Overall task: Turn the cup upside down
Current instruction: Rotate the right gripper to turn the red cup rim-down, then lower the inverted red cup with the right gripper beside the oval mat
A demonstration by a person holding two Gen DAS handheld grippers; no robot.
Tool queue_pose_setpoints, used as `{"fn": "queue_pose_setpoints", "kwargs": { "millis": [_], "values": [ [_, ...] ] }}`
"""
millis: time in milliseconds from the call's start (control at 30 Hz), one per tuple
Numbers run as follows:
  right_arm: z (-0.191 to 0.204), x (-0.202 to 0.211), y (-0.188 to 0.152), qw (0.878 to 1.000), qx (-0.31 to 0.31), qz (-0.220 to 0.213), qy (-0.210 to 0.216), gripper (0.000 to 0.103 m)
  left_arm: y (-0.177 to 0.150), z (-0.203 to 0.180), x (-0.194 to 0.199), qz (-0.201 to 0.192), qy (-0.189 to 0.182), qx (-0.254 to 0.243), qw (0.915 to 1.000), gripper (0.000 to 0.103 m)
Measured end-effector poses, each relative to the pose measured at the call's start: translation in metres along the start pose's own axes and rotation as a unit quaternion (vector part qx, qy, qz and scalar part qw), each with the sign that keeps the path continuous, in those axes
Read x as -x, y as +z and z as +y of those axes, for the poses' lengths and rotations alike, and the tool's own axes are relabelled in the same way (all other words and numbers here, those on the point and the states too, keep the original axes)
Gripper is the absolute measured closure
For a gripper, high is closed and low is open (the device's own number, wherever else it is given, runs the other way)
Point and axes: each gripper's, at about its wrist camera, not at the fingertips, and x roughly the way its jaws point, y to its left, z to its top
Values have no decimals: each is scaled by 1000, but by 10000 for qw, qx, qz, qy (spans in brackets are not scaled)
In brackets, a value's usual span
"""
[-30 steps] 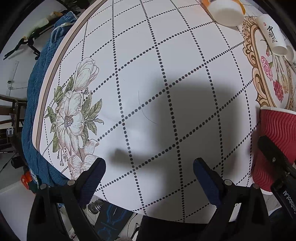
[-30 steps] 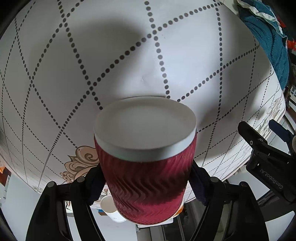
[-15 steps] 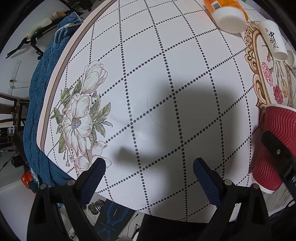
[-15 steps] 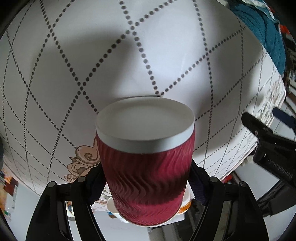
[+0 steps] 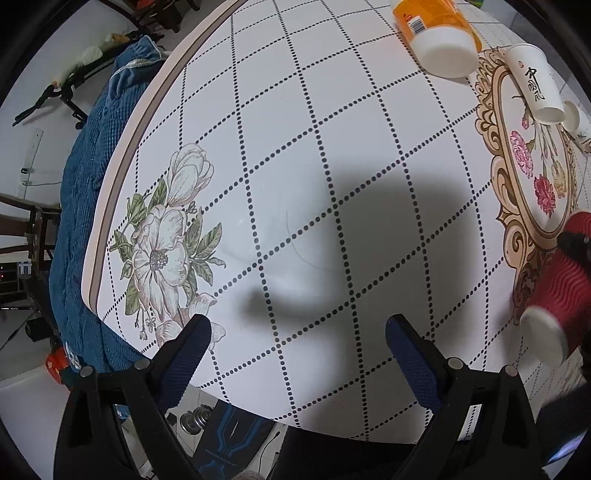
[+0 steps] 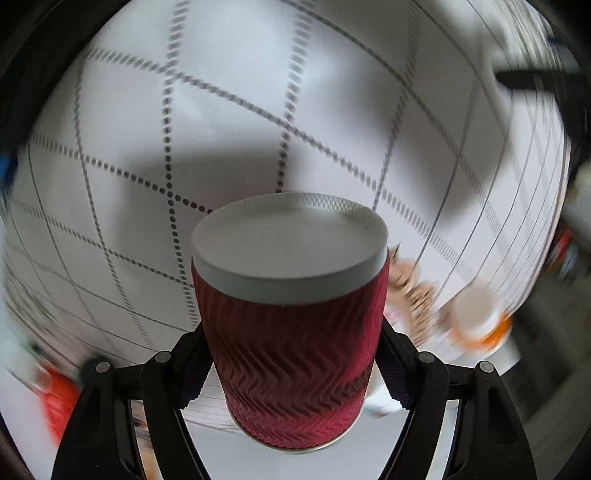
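Observation:
A red ribbed paper cup (image 6: 291, 332) with a white base sits between the two fingers of my right gripper (image 6: 291, 365), which is shut on its sides; the white base faces away from the camera, towards the table. The right wrist view is blurred by motion. In the left wrist view the same cup (image 5: 561, 284) shows tilted at the right edge, held above the table (image 5: 280, 155). My left gripper (image 5: 295, 343) is open and empty over the near part of the table.
An orange bottle with a white cap (image 5: 436, 33) lies at the far side. A white paper cup (image 5: 535, 85) lies on its side beside it. A blue padded chair (image 5: 88, 206) stands off the table's left edge.
My right gripper has turned with the red cup, which now tilts over in the left wrist view. The left gripper has drawn back a little and stays open.

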Motion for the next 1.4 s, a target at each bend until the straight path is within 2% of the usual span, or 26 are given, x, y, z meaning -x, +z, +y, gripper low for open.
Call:
{"fn": "queue_pose_setpoints", "kwargs": {
  "millis": [67,167,267,333,467,533,567,633,700,767,867,1000,1067,1100,1200,1400],
  "values": [
    [-9,-7,-4,9979,-508,86,395,24,2,-2,-1,-14,0,-20,10000,6],
    [-19,-19,-15,9875,-1227,153,975,24,4,-7,-3,-30,-8,-60,10000,6],
    [-31,-31,-26,9689,-1912,159,1560,24,7,-15,-4,-37,-24,-134,9999,6],
    [-38,-40,-36,9515,-2377,179,1947,24,7,-17,-4,-42,-38,-177,9998,6],
    [-53,-58,-59,9003,-3370,230,2746,24,8,-29,-3,-51,-62,-286,9996,6],
    [-61,-71,-75,8659,-3859,256,3174,24,8,-36,-2,-55,-63,-325,9994,6],
    [-63,-78,-83,8439,-4124,247,3424,24,9,-39,-2,-55,-57,-347,9994,6],
    [-55,-89,-95,8154,-4440,249,3706,24,10,-44,-2,-38,-91,-378,9992,6],
    [-57,-105,-112,7775,-4804,279,4048,24,12,-52,-1,-37,-122,-420,9990,6],
    [-56,-116,-124,7466,-5076,273,4291,24,13,-56,1,-36,-131,-452,9989,6],
    [-60,-140,-156,6832,-5570,223,4717,24,15,-62,1,-23,-153,-498,9986,6],
    [-60,-162,-185,6286,-5976,142,4976,24,15,-73,0,0,-158,-549,9984,6],
    [-56,-173,-198,5933,-6181,100,5157,24,14,-79,1,8,-153,-575,9982,6],
    [-56,-188,-212,5803,-6246,84,5226,24,14,-81,1,8,-148,-590,9981,6],
    [-53,-195,-220,5468,-6394,27,5406,24,13,-96,4,8,-144,-611,9980,6],
    [-41,-208,-235,5117,-6569,43,5538,23,18,-108,6,12,-139,-667,9977,6]
  ]
}}
